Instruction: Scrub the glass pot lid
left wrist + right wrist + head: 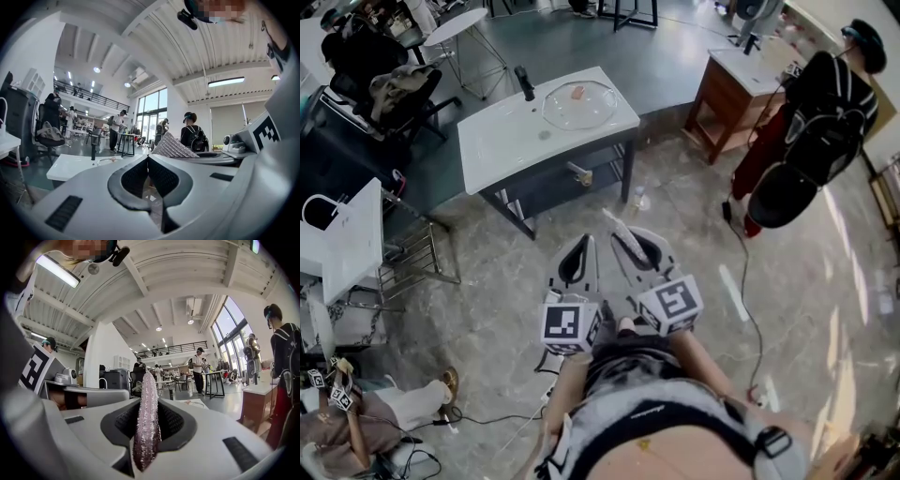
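On the white table (502, 141) the glass pot lid (579, 103) lies untouched, well apart from the right tongs (146, 401), clamped on a glittery scouring cloth (146, 427), and the left tongs (147, 158), closed on nothing (so, by my judgement, all the scrubbing is yet to do).

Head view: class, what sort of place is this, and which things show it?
Probably an open lab or workshop hall, not a home: a freestanding sink unit stands mid-floor, an office chair sits nearby, and a mezzanine runs under a high ceiling.
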### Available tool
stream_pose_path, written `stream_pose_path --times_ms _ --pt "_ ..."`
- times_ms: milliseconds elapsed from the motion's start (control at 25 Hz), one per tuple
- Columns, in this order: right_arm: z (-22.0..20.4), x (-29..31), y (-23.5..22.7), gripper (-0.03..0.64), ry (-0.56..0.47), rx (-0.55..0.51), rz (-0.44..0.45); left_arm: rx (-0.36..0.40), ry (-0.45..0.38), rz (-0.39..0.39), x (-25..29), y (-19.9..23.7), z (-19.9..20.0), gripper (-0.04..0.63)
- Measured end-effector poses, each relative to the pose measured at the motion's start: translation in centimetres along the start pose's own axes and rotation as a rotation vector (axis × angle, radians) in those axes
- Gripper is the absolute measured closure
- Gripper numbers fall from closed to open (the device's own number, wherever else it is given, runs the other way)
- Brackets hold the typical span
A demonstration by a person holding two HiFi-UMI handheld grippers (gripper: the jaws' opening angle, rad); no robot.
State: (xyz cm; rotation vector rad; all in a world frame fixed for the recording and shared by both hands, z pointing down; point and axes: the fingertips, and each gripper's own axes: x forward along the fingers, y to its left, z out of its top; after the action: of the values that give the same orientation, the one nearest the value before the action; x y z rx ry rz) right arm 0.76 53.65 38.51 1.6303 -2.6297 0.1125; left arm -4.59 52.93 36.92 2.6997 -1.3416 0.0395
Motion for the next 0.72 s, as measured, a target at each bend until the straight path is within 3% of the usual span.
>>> stream_pose_path --times_ms 440,720 --pt "1.8 10.1 -2.8 0.532 -0.02 -0.023 -0.045 0.009 -0.024 -0.075 7.7 7.3 2.1 0.6" --pt "1.5 14.6 -2.3 0.532 0.016 0.011 -0.072 -0.001 -0.015 -0.117 9.9 11.0 2.3 0.601"
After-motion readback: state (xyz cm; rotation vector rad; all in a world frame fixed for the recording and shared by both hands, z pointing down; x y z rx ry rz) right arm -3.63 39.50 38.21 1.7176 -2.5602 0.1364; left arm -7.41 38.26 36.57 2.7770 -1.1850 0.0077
